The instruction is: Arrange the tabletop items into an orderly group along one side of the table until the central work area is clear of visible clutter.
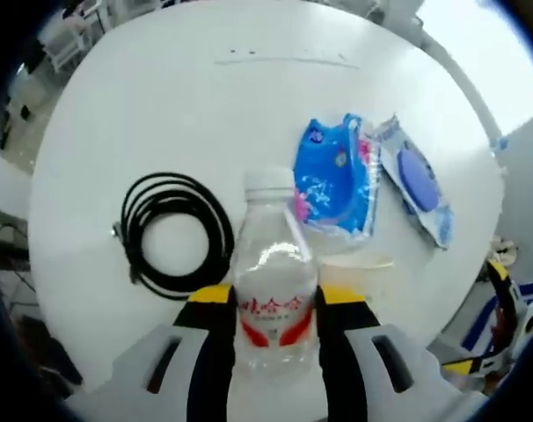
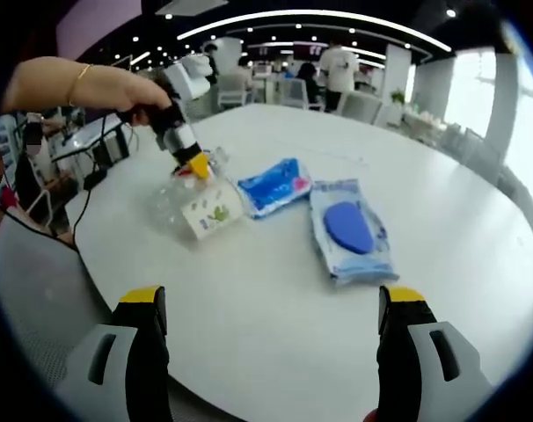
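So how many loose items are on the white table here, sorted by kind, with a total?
Clear water bottle, between the left gripper's jaws: 1
Paper cup: 1
Blue packets: 2, one plain blue, one with a blue oval
Coiled black cable: 1
Total: 5

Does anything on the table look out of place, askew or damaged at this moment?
Nothing looks spilled or damaged. The items simply lie scattered on the white table: a coiled black cable, two blue packets at different angles and a paper cup beside the water bottle, which the left gripper grips.
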Demonstrator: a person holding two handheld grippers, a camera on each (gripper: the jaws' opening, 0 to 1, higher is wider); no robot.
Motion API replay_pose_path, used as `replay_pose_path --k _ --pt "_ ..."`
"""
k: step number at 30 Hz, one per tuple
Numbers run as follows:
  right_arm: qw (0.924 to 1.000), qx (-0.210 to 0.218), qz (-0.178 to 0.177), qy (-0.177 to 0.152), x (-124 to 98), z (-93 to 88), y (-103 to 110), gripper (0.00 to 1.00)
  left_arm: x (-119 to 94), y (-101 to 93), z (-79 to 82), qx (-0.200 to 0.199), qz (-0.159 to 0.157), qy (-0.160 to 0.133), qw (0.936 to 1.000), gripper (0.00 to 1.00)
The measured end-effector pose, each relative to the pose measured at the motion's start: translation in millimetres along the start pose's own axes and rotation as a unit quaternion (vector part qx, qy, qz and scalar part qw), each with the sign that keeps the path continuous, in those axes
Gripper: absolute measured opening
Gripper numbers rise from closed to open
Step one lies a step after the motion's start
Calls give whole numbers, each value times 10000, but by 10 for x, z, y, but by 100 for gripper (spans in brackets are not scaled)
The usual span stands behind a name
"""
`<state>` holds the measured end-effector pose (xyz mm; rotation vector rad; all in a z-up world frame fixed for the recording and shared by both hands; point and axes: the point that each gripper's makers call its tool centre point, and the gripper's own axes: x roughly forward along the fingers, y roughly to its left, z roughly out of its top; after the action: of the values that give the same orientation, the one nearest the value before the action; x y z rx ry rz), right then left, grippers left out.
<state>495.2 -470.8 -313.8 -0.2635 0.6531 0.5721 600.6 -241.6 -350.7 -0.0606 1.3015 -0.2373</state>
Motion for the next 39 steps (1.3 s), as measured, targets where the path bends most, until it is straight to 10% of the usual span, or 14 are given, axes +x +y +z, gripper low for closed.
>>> replay_pose_path --k 15,39 --pt "10000 -12 48 -28 5 19 26 100 -387 108 188 213 60 -1512 9883 32" --pt "10000 36 38 -46 -17 15 25 99 -445 90 78 32 457 -2728 9610 33"
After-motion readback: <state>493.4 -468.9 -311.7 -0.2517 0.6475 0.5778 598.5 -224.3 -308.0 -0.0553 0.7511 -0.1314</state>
